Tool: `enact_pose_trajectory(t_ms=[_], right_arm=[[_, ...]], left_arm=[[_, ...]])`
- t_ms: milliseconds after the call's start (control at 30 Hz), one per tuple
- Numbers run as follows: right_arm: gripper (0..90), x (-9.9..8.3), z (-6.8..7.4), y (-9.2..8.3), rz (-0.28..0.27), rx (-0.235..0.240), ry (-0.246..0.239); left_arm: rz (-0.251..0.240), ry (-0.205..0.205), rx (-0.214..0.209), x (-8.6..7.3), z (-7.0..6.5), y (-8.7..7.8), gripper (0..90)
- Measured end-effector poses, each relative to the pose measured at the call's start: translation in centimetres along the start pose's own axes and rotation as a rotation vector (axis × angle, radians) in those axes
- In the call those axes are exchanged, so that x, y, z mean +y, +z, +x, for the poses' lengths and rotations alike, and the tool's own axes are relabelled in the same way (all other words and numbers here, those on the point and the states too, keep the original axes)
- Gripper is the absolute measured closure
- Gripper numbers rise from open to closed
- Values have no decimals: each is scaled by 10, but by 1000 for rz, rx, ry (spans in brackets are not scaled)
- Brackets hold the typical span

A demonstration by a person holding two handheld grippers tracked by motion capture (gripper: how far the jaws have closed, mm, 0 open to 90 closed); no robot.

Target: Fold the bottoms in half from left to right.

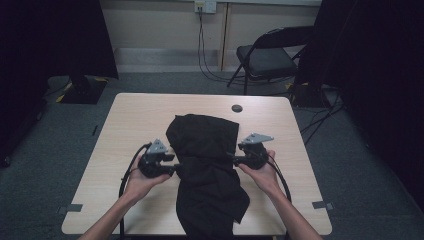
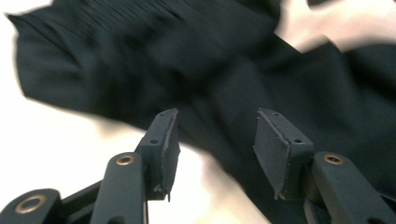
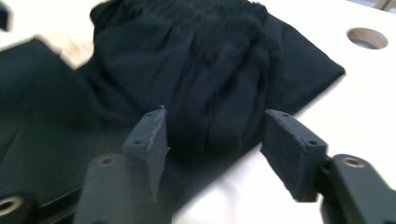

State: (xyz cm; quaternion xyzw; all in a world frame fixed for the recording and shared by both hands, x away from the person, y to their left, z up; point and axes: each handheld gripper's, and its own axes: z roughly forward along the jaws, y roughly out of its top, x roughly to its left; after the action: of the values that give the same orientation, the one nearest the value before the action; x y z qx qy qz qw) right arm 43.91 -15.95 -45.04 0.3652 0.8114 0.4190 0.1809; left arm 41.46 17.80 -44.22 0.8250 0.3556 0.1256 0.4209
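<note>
Pale table (image 1: 130, 125), black garment (image 1: 205, 165) between my left gripper (image 1: 176, 170) and right gripper (image 1: 233, 161) — both agape, empty; I'd bite each edge squarely.

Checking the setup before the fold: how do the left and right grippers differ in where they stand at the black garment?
The left gripper stands at the black garment's left edge, and the right gripper at its right edge. In its own view the left gripper's jaws point at a narrower band of cloth; the right gripper's jaws face the wide gathered end. Both are open, with no cloth between the jaws.
</note>
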Motion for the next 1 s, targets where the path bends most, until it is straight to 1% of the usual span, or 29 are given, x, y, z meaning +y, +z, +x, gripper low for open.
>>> enact_pose_trajectory(t_ms=[33,67,100,167,200,233,267,300,333,367,400,433,467,500,533,567,600,633,667,700,733,767,800,867,933,1000], right_arm=[[374,6,-2,7,-2,-3,-4],[352,11,-4,14,-3,-2,-3],[338,16,-6,21,-6,4,9],[328,23,-11,35,-5,10,26],[324,26,-13,43,2,11,31],[323,27,-14,50,12,7,37],[324,28,-15,56,23,-1,42],[327,28,-17,62,33,-2,55],[337,26,-18,67,53,-10,62],[356,25,-20,72,76,-35,71],[371,22,-23,77,98,-43,79],[451,20,-24,80,112,-35,84],[503,18,-24,81,104,-27,91],[577,18,-23,81,95,-40,89],[627,18,-22,81,87,-40,82],[653,19,-20,81,85,-41,73],[668,21,-19,80,89,-44,71],[684,23,-19,79,84,-47,70],[685,25,-19,76,72,-54,73],[684,29,-21,72,58,-53,82],[685,33,-22,68,39,-45,82],[686,38,-22,63,24,-48,76],[685,45,-23,59,3,-54,64],[697,59,-25,49,-42,-69,70],[702,76,-29,37,-98,-77,86],[720,93,-33,20,-162,-69,104]], left_arm=[[-9,-26,-5,5,8,6,468],[-20,-44,6,10,15,13,452],[-29,-56,13,14,21,19,434],[-23,-84,40,19,34,32,394],[-30,-97,52,20,39,38,366],[-30,-118,51,20,44,43,356],[-18,-126,28,21,49,46,349],[-19,-129,20,21,52,50,332],[-12,-112,26,22,54,53,332],[-5,-109,40,22,55,57,344],[4,-114,36,21,56,62,345],[27,-105,24,20,56,66,347],[32,-102,24,20,55,70,359],[42,-89,22,18,54,74,414],[60,-68,22,17,52,78,473],[70,-59,49,17,49,81,547],[68,-49,65,16,47,82,684],[50,-69,50,17,49,80,756],[24,-76,47,18,50,76,804],[-2,-98,32,21,52,72,827],[-20,-99,23,27,52,66,835],[-41,-89,29,34,52,61,840],[-67,-92,30,43,51,54,841],[-133,-102,19,63,50,41,842],[-175,-63,26,82,46,26,842],[-223,-43,20,101,41,9,842]])
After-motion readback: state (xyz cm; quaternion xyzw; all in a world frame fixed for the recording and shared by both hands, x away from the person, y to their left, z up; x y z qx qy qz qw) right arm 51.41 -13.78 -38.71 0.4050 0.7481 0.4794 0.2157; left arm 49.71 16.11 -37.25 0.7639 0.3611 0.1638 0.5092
